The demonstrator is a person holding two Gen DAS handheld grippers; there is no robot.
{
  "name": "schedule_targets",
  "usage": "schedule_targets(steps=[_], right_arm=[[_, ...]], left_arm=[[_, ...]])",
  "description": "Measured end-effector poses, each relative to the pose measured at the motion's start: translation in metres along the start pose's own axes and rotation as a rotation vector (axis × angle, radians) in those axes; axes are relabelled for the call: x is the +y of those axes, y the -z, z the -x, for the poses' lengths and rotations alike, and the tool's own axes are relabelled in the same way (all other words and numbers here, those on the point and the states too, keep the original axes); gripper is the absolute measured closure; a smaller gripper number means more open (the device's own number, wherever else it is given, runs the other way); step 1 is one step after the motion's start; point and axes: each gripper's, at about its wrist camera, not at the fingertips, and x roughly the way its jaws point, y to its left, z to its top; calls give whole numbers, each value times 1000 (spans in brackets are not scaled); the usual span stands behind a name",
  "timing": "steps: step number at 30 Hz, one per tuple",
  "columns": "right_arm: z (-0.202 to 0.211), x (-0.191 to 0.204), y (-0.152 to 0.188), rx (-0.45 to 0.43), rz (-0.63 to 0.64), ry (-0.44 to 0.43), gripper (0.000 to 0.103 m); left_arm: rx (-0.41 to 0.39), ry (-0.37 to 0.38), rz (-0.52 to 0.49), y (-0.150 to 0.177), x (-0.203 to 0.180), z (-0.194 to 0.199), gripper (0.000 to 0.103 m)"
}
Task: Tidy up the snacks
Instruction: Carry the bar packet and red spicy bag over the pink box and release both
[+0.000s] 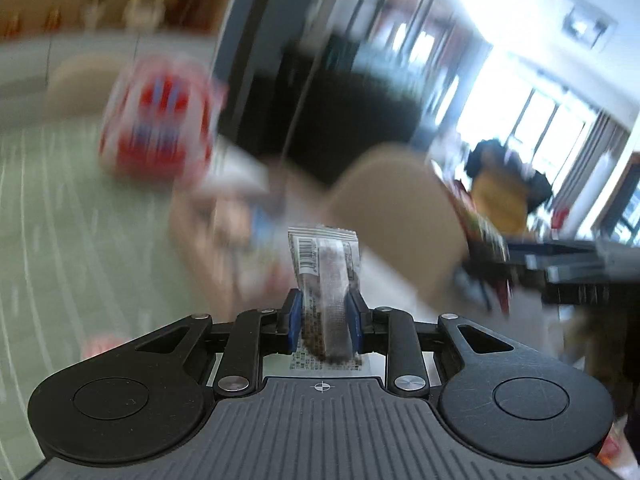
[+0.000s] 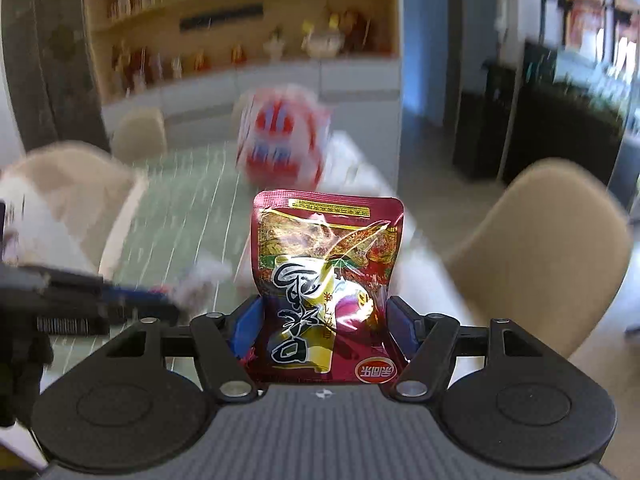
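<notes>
Left gripper: the left gripper (image 1: 326,320) is clamped on a slim clear snack packet (image 1: 326,280), its blue pads (image 1: 295,320) pressing both sides of the wrapper.
Slim packet: it stands upright between the fingers, barcode panel facing the camera at about 11 o'clock on the wrapper, dark contents showing through the clear strip; its crimped top edge rises above the fingertips.
Right gripper: the right gripper (image 2: 324,324) grips a dark red foil pouch (image 2: 326,284), blue pads (image 2: 245,328) at either side of its lower half.
Red pouch: held with its front to the camera and its print upside down, a round red logo at 5 o'clock near the gripper body, a yellow strip along the far edge at 12 o'clock.
Red and white bag: a large red and white bag (image 2: 282,140) stands on the table at 12 o'clock beyond the pouch in the right wrist view; the same bag (image 1: 158,128) sits at 10 o'clock in the left wrist view. It is too blurred to read or to tell what is in it.
Table: a pale green striped tablecloth (image 2: 188,208) covers the table under both grippers.
Chairs: a tan chair (image 2: 548,248) stands at 3 o'clock in the right wrist view, with two more tan chairs at the far side at 9 to 10 o'clock.
Shelving: a wooden wall shelf (image 2: 240,20) at 12 o'clock holds rows of small items, blurred beyond telling.
Other gripper in frame: the left gripper (image 2: 168,300) enters the right wrist view from 9 o'clock, smeared by motion.
</notes>
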Motion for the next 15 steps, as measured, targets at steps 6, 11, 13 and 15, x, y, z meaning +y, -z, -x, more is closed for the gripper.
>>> schedule_targets(steps=[6,11,13,15], right_arm=[[-2,-35,-81,-95,-3,36,35],[-21,-59,-113,-125,18,51,35],[-27,-68,-114,-120,13,52,35],[-36,-78,-114,-108,3,49,35]], left_arm=[[-54,-30,21,-97,-2,-69,74],[92,-91,127,-98,9,-155,74],[143,-102,150,-81,14,-182,74],[202,-83,183,-62,21,-207,73]])
